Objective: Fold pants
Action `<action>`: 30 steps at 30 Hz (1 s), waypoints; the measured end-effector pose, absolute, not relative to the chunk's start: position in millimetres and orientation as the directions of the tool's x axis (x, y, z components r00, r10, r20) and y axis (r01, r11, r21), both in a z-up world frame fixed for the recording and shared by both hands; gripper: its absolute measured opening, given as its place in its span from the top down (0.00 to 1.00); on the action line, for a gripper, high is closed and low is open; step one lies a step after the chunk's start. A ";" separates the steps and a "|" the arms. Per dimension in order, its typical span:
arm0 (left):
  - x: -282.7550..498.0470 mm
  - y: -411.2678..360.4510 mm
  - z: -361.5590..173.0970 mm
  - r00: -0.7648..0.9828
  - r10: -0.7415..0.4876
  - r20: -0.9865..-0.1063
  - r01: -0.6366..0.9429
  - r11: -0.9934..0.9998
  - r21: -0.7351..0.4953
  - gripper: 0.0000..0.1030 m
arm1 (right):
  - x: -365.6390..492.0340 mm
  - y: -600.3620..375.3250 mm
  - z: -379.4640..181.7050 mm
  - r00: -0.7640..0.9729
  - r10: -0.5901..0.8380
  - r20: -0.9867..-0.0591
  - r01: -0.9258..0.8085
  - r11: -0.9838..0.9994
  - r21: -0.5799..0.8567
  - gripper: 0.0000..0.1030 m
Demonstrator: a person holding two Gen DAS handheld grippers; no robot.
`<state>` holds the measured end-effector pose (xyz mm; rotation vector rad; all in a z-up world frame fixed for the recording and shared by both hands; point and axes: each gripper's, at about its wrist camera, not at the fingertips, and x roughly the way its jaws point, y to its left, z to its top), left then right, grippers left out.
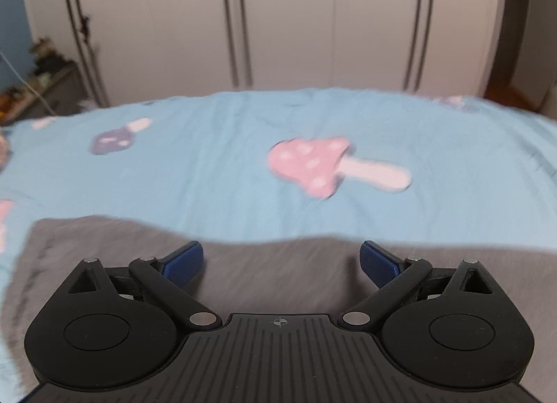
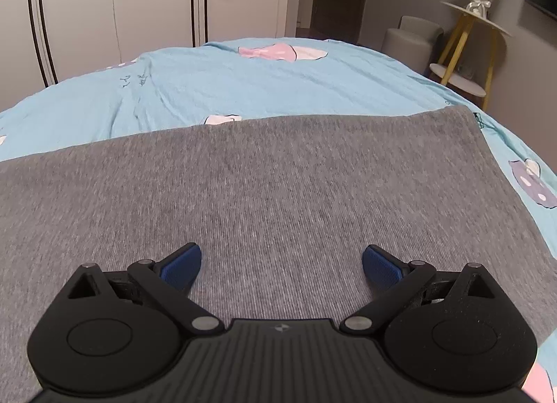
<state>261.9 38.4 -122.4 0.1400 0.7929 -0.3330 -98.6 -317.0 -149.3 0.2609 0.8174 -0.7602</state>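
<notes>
Left claw (image 1: pixel 281 260): jaws wide apart, empty | Right claw (image 2: pixel 282 262): jaws wide apart, empty | Grey pants (image 2: pixel 264 194): lay flat across lower frame on blue mushroom-print bedsheet (image 2: pixel 278 86) | Handling: soft, light knit, probably limp; best pinched at right-hand edge corners.

The pants (image 2: pixel 278 194) are seen as matt grey ribbed knit; the bedsheet (image 2: pixel 278 89) as creased cotton-like cloth; each tool's pads (image 2: pixel 181 267), at 12 o'clock, possibly textured rubber.

A blue bedsheet (image 2: pixel 278 82) with mushroom prints covers the bed; a white wardrobe (image 1: pixel 278 20), grey stool (image 2: pixel 412 40) and side table (image 2: pixel 470 20) stand behind.
</notes>
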 end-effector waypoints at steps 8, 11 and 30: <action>331.8 42.5 -136.6 0.494 -0.210 -0.844 0.318 0.947 -0.050 0.03 | -95.5 -321.3 -153.4 0.460 -0.528 -0.714 0.704 0.707 -0.069 0.04; 329.6 53.7 -150.1 0.376 -0.318 -0.871 0.362 0.915 -0.178 0.11 | -94.7 -322.2 -154.3 0.463 -0.532 -0.709 0.704 0.707 -0.071 0.04; 243.7 128.1 -152.5 0.527 -0.363 -0.769 0.457 0.883 -0.105 0.23 | -92.9 -322.5 -154.4 0.460 -0.532 -0.711 0.705 0.706 -0.072 0.04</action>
